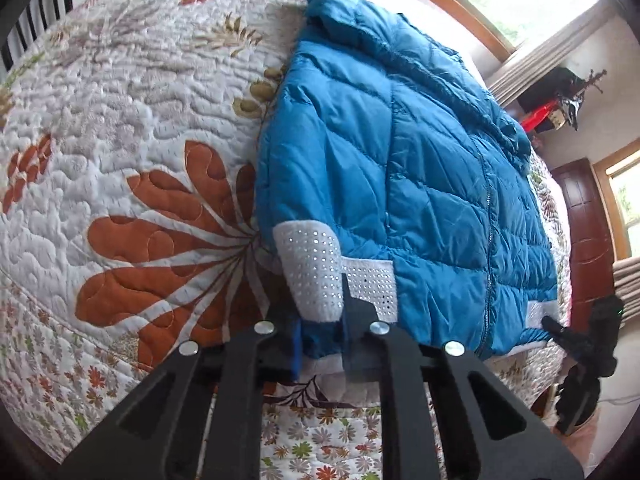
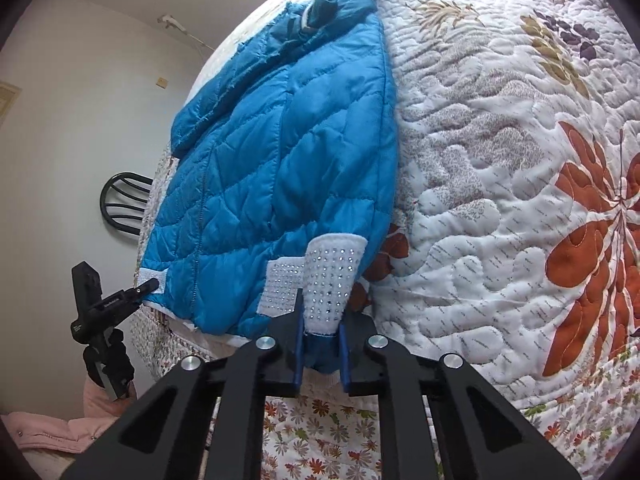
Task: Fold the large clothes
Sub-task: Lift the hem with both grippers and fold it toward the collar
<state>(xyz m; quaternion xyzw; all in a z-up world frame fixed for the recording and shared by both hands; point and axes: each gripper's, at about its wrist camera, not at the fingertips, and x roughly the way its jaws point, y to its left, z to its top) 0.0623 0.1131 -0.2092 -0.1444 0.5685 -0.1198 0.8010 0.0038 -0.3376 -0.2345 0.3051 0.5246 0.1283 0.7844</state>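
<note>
Garment: a blue quilted puffer jacket (image 1: 400,168) lies zipped and face up on a white floral quilted bedspread (image 1: 120,120), stretching away ahead of both claws, its hem nearest them at the bed's edge.
Left claw (image 1: 320,344): closed down on the jacket's hem corner, blue fabric pinched between its jaws, just below the white rhinestone-studded cuff (image 1: 308,272).
Right claw (image 2: 322,350): likewise clamped on the opposite hem corner, with the other white studded cuff (image 2: 332,280) just ahead of its tips.
Sleeves: both lie along the jacket's sides, cuffs beside the hem.
Handling: probably light, puffy and springy; the smooth shell looks slippery, so a thin pinch may slide.
Where to hold: the two hem corners, taking shell and lining together, should carry the hem toward the collar evenly.
</note>
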